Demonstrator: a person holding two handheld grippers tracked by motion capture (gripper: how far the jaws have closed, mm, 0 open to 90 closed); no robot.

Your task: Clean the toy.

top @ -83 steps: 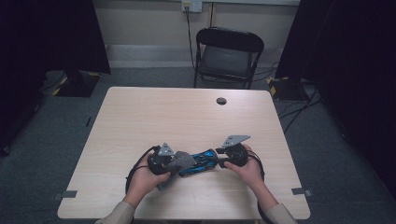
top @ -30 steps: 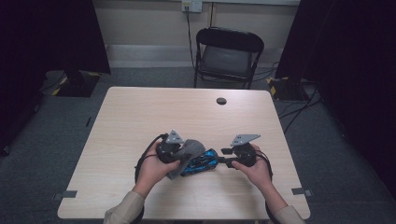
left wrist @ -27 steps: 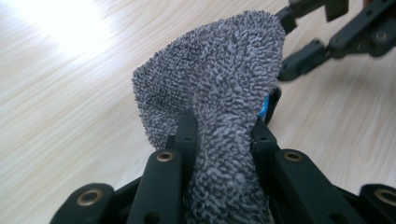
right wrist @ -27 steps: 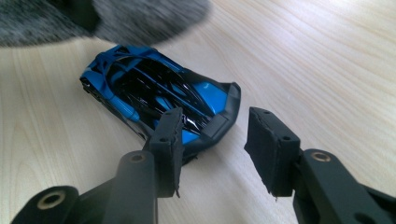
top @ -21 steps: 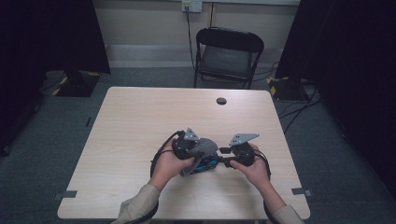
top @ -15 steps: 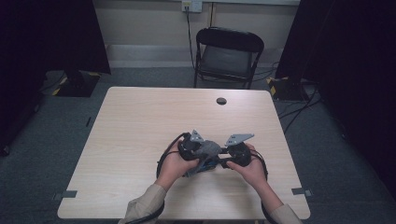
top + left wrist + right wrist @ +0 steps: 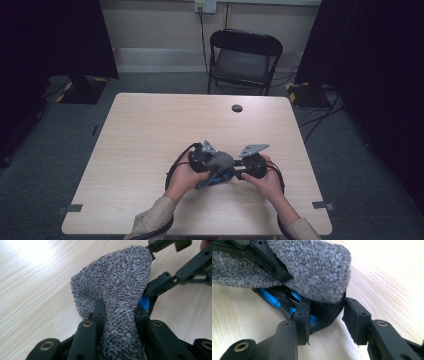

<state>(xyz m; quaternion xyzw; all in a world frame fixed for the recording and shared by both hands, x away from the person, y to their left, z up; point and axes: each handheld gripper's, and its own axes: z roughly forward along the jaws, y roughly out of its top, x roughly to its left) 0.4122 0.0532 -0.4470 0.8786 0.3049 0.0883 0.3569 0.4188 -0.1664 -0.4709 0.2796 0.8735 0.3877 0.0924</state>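
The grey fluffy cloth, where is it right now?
The grey cloth is near the table's front edge, pinched in the left tool and draped over a black-and-blue object.

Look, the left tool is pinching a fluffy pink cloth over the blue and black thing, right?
Almost. The cloth is grey, not pink, as the left gripper view shows. The rest holds: the left tool pinches it over the blue and black thing.
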